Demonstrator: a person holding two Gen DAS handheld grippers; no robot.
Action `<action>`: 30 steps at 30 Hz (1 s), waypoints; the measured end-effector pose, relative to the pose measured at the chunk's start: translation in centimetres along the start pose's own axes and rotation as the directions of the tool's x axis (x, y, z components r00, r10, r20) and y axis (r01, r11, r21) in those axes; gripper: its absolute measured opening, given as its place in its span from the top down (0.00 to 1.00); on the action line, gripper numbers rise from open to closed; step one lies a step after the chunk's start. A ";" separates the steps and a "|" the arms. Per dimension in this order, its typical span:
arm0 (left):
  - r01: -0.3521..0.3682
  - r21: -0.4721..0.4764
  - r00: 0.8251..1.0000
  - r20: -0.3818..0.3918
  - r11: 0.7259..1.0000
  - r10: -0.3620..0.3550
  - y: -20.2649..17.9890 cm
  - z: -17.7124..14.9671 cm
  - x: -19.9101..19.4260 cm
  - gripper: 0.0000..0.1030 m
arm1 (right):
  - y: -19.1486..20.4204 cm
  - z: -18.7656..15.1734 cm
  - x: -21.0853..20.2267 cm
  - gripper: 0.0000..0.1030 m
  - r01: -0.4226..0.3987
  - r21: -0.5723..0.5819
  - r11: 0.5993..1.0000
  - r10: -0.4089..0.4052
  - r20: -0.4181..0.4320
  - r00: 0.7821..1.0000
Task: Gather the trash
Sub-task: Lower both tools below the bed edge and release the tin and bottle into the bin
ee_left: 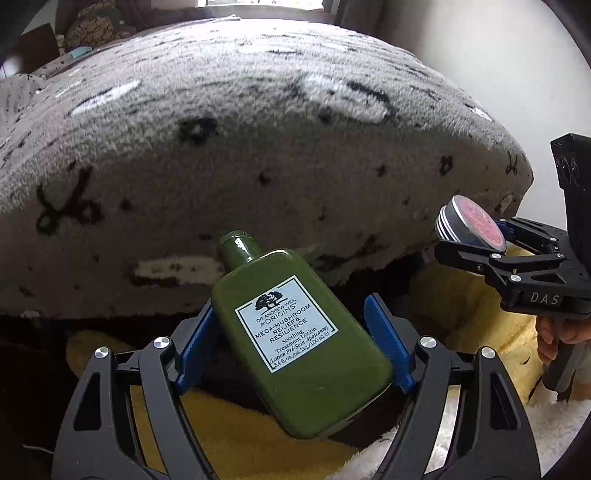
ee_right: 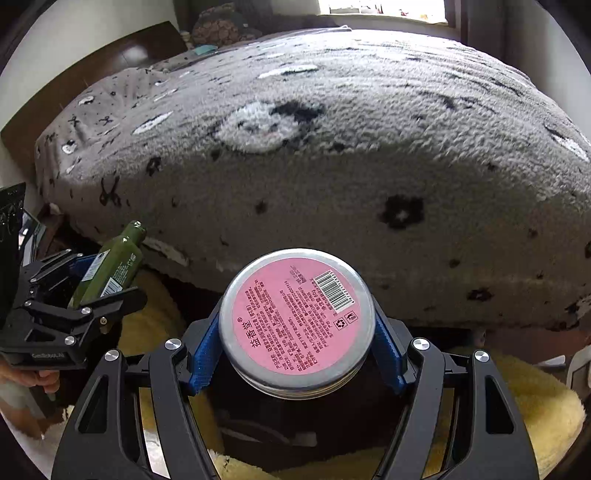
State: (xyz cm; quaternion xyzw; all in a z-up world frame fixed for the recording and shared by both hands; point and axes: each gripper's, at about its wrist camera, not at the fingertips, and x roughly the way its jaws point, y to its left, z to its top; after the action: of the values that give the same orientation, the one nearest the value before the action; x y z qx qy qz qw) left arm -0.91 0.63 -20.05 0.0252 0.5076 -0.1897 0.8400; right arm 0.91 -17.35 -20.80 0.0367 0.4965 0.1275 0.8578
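Note:
My left gripper [ee_left: 295, 343] is shut on a green lotion bottle [ee_left: 295, 339] with a white label, its cap pointing up and away towards the bed. The bottle also shows in the right wrist view [ee_right: 110, 269], held at the left. My right gripper [ee_right: 297, 350] is shut on a round metal tin [ee_right: 297, 323] with a pink label and a barcode, its flat face towards the camera. In the left wrist view the tin [ee_left: 476, 225] sits in the right gripper [ee_left: 480, 240] at the right. Both are held in the air in front of the bed.
A bed with a fuzzy grey patterned blanket [ee_left: 258, 147] fills the view ahead; it also shows in the right wrist view [ee_right: 369, 166]. A yellow plush rug [ee_left: 229, 435] lies below, and also shows in the right wrist view [ee_right: 535, 398]. A window [ee_right: 384, 7] is at the far end.

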 end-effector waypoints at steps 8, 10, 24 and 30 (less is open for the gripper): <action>-0.017 -0.021 0.993 -0.117 1.000 0.014 1.0 -2.5 4.2 0.28 | 0.4 -1.8 4.2 0.31 0.009 0.012 1.000 -0.007 -0.128 0.992; -0.014 -0.023 0.990 -0.142 1.000 0.011 1.1 -2.9 5.2 0.28 | 0.2 -2.1 5.0 0.31 0.014 0.028 1.000 -0.009 -0.154 0.988; 0.036 -0.057 0.953 -0.299 0.998 -0.052 1.4 -3.6 11.2 0.28 | -0.4 -2.9 9.5 0.31 -0.005 0.114 0.993 0.036 -0.274 0.961; 0.059 -0.079 0.937 -0.339 0.995 -0.082 1.4 -3.8 12.5 0.28 | -0.2 -2.5 10.0 0.31 -0.032 0.101 0.994 0.058 -0.275 0.960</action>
State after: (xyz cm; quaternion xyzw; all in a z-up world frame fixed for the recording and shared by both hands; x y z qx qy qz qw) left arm 1.48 -0.84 -32.85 0.0112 0.6525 -0.1952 0.7321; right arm 3.54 -15.17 -30.57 0.0707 0.6163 0.1270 0.7740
